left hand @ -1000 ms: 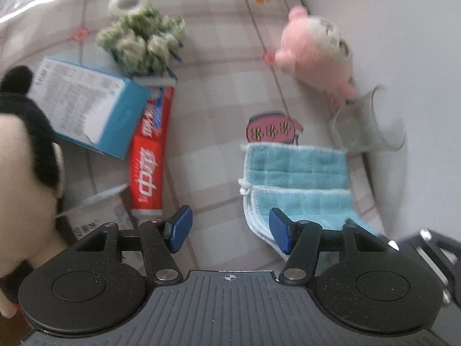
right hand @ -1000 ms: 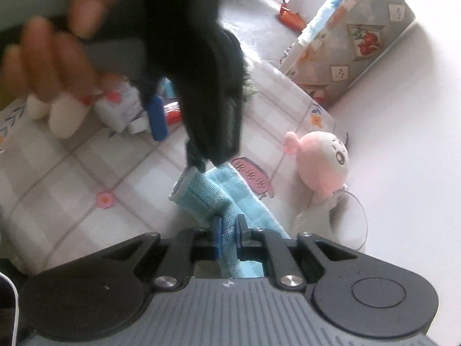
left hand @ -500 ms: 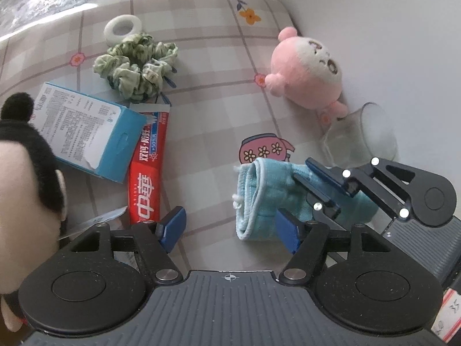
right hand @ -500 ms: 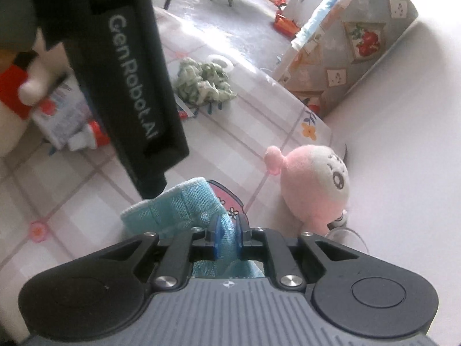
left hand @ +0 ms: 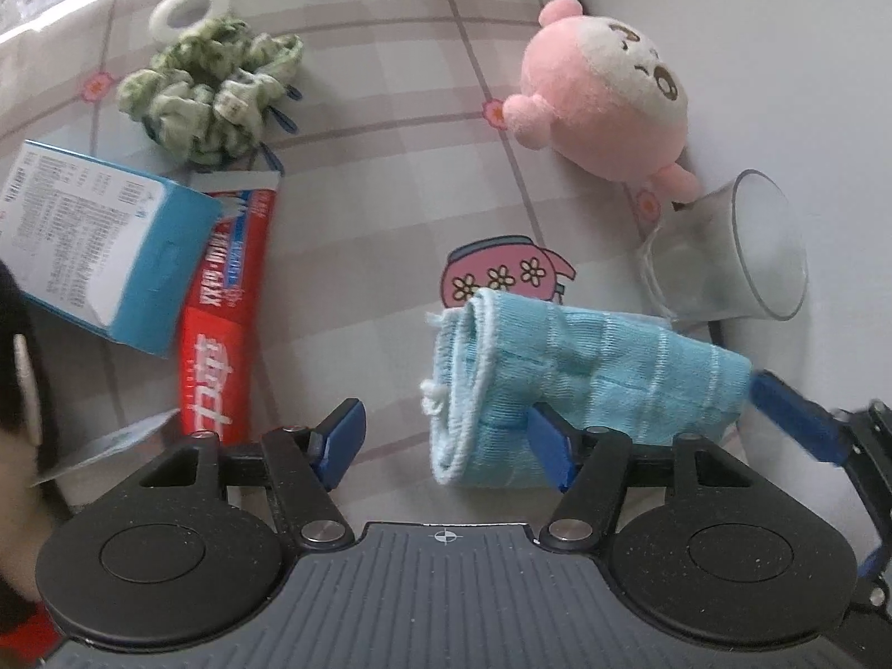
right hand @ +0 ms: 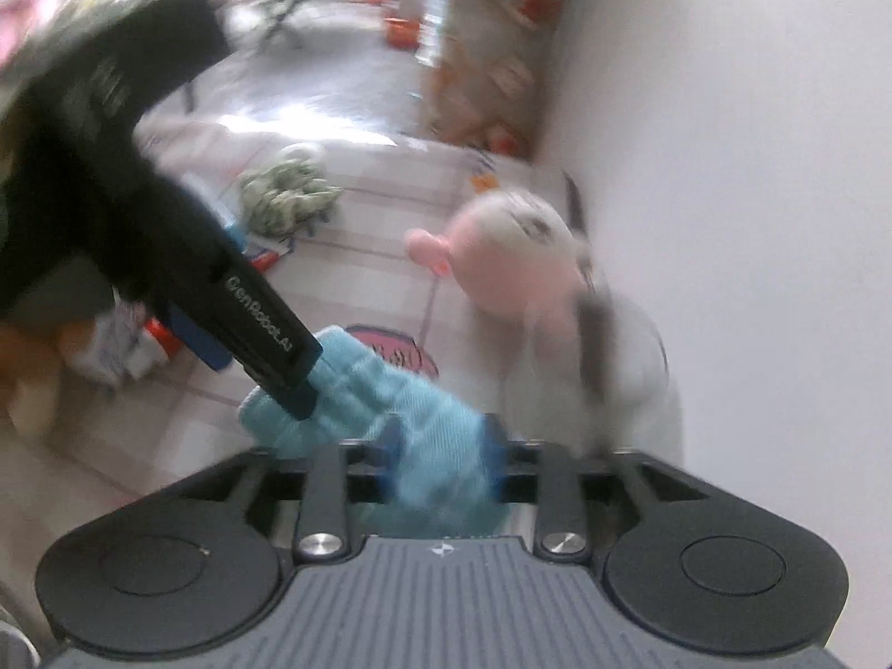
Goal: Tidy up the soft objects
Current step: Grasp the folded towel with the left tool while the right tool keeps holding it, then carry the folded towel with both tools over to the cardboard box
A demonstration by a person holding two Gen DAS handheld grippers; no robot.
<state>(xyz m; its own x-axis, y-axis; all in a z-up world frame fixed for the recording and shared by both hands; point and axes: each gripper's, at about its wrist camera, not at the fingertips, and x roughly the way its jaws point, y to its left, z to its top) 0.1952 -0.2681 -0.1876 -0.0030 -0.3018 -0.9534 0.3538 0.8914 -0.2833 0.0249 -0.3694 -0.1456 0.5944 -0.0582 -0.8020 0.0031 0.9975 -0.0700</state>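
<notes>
A light blue towel (left hand: pixel 580 368), folded into a thick roll, lies on the checked tablecloth (left hand: pixel 379 223). My left gripper (left hand: pixel 446 440) is open and empty; its right fingertip (left hand: pixel 549 446) touches the towel's near side. My right gripper (right hand: pixel 443 446) stands open around the towel's right end (right hand: pixel 435 446), and one blue finger of it shows in the left view (left hand: pixel 791 418). A pink plush toy (left hand: pixel 602 100) sits by the wall. A green scrunchie (left hand: pixel 212 106) lies at the back left. A black and white plush (left hand: pixel 17 418) is at the left edge.
A clear plastic cup (left hand: pixel 725 256) lies on its side between the towel and the pink plush. A blue box (left hand: pixel 100 245) and a red toothpaste tube (left hand: pixel 223 312) lie left. A white ring (left hand: pixel 189 5) is behind the scrunchie. The wall (left hand: pixel 780 56) bounds the right.
My right gripper, shut on the towel before, has opened and drawn back to the right. The towel now lies folded over into a roll. My left gripper has moved closer to it.
</notes>
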